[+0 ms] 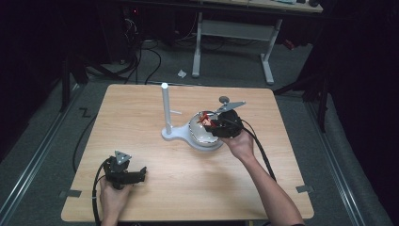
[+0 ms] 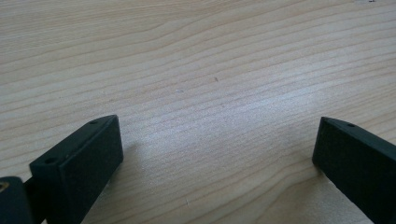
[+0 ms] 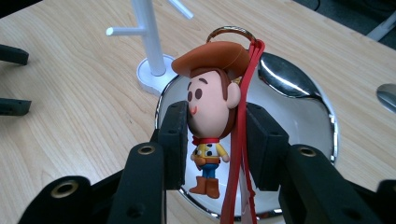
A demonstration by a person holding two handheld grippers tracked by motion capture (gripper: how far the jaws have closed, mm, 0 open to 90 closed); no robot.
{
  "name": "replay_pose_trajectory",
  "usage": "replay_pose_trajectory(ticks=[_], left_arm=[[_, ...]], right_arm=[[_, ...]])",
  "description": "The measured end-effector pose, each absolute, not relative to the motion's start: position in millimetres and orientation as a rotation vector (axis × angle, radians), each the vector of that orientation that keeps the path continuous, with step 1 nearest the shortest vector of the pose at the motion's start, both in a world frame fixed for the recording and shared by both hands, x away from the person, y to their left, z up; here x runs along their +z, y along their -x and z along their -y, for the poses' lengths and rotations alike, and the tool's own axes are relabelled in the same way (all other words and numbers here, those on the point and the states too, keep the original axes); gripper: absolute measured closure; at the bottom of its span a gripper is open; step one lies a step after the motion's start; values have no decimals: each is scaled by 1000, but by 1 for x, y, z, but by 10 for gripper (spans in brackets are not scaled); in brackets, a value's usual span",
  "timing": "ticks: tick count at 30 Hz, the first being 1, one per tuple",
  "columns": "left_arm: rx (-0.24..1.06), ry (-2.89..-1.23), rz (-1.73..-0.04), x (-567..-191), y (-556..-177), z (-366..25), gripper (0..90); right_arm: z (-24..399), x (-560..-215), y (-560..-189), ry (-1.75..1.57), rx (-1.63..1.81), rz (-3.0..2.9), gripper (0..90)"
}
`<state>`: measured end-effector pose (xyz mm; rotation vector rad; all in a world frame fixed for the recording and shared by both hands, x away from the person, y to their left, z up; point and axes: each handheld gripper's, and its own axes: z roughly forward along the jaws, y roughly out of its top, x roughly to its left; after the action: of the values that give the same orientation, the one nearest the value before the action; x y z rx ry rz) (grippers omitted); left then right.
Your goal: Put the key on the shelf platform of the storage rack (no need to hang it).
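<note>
Black jaws — glossy cowboy figurine [image 3: 208,116] clamped

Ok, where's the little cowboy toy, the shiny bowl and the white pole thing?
cowboy toy [image 3: 210,100], right gripper view, on its face.
shiny bowl [image 3: 299,119], right gripper view, on its inner wall.
white pole stand [image 1: 165,106], high view, on its upright post.

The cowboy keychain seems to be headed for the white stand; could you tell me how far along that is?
Pickup looks done: the right gripper is shut on the cowboy keychain over the shiny bowl. Hanging its ring on the white stand remains. The left gripper rests open on the table.
</note>
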<state>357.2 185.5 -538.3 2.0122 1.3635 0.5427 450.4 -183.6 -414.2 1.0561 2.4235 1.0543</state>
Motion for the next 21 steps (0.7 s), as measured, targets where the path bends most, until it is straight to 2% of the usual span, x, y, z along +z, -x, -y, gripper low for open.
replay_pose_trajectory(ticks=[21], left_arm=[[543, -2011, -1365, -538, -357, -186, 22]], right_arm=[[171, -440, -469, -1094, 951, -2445, 631]])
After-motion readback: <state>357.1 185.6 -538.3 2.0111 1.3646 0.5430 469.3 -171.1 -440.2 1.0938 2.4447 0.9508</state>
